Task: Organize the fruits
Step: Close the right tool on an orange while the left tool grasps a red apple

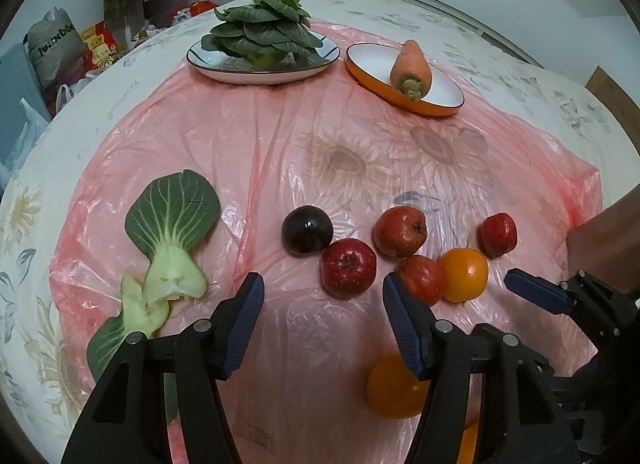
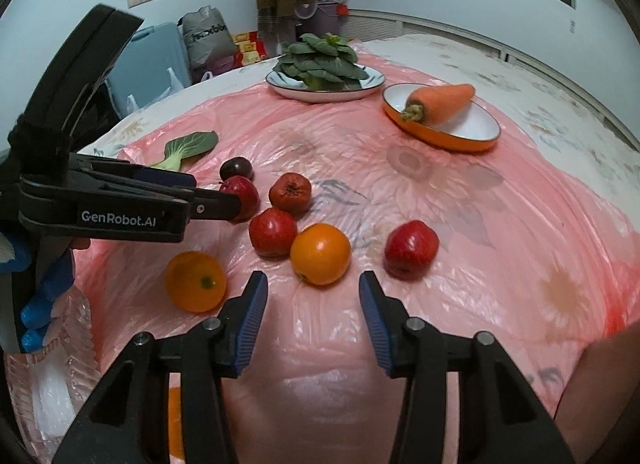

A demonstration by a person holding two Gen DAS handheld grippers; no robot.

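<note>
Several red apples, among them one and another, lie on the pink plastic sheet with a dark plum and an orange. A second orange lies under my left gripper, which is open and empty just short of the fruit. My right gripper is open and empty, right behind the orange. A red apple lies to its right and the second orange to its left.
A white plate of leafy greens and an orange dish with a carrot stand at the far side. Loose bok choy leaves lie left. Bags and clutter stand beyond the table.
</note>
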